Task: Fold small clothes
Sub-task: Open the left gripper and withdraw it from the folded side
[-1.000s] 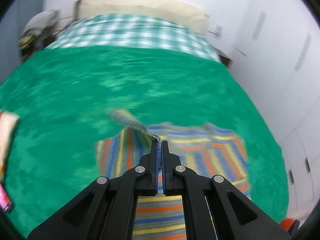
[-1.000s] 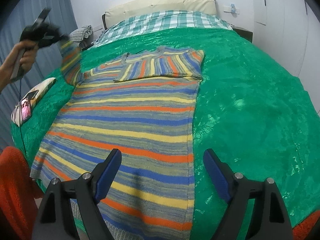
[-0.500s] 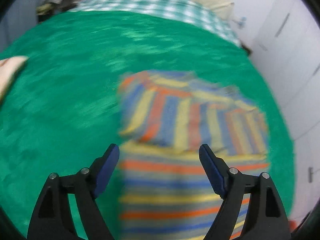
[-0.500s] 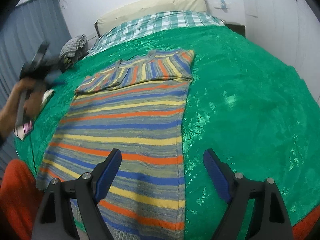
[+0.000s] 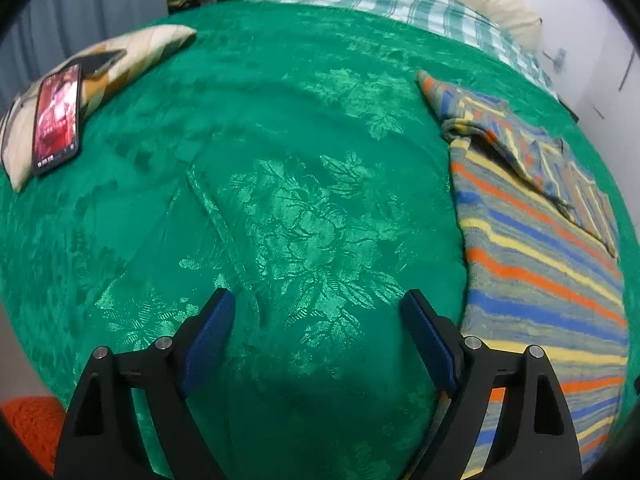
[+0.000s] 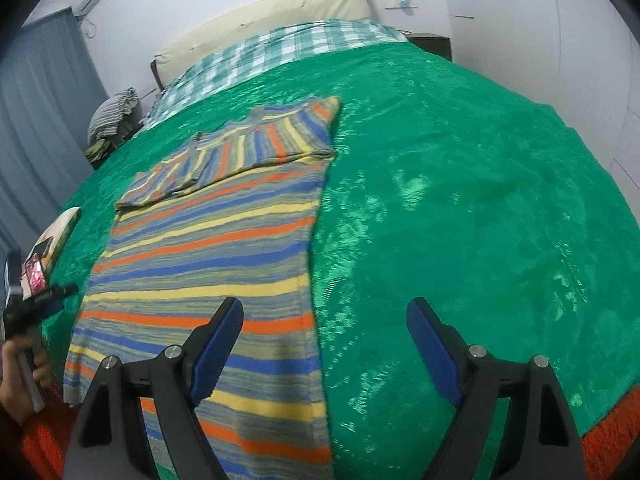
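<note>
On the green bedspread [image 5: 280, 184], far left edge: small cushion [image 5: 132, 46] with a phone [image 5: 56, 120] lying face-up on it, screen lit. Left gripper [image 5: 316, 316] hovers over bare spread, fingers spread wide, holding nothing. Striped sweater [image 5: 536, 264] lies just to its right, flat, long body toward the near edge.

Right wrist view: striped sweater [image 6: 208, 264] laid lengthwise, both sleeves folded in across the chest, top part a neat band. Right gripper [image 6: 324, 320] is parted wide and empty, left finger over the sweater's right edge near the hem, right finger over bare spread. Left gripper visible at far left of this view, in the person's hand [image 6: 20, 372], beside the hem corner.

Judgement: sleeve folds done; body fold is the step in hand. Next move likely calls for each gripper to pinch a hem corner, lift together and carry the hem up toward the collar, keeping edges aligned.

Containers: none in view. Pile of clothes [image 6: 114, 114] sits off the bed's far left, by the headboard.
</note>
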The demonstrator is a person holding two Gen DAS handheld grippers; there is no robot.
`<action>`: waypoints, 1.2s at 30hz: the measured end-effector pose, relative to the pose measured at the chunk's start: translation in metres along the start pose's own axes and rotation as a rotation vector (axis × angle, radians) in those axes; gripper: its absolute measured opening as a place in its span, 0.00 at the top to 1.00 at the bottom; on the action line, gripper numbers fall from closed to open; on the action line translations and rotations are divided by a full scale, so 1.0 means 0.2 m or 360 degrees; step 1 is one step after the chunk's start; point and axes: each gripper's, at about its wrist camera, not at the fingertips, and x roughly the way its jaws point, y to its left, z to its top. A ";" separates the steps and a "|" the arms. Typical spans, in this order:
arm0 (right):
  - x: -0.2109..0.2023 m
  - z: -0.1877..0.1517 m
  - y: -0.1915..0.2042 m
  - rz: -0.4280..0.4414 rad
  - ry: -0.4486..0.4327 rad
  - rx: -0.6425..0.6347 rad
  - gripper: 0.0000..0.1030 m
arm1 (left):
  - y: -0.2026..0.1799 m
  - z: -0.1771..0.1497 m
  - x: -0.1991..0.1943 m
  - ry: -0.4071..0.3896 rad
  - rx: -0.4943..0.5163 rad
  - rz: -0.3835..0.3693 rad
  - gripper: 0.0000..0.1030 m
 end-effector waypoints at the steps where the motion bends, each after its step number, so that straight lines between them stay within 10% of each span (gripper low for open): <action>1: 0.01 0.00 0.00 -0.0006 0.0003 0.0003 0.19 | 0.00 0.01 -0.01 -0.0034 0.0005 -0.0017 0.15; 36: 0.04 -0.03 -0.04 -0.0032 0.0054 0.0046 0.19 | -0.01 0.01 0.01 -0.0062 0.0043 0.0082 0.15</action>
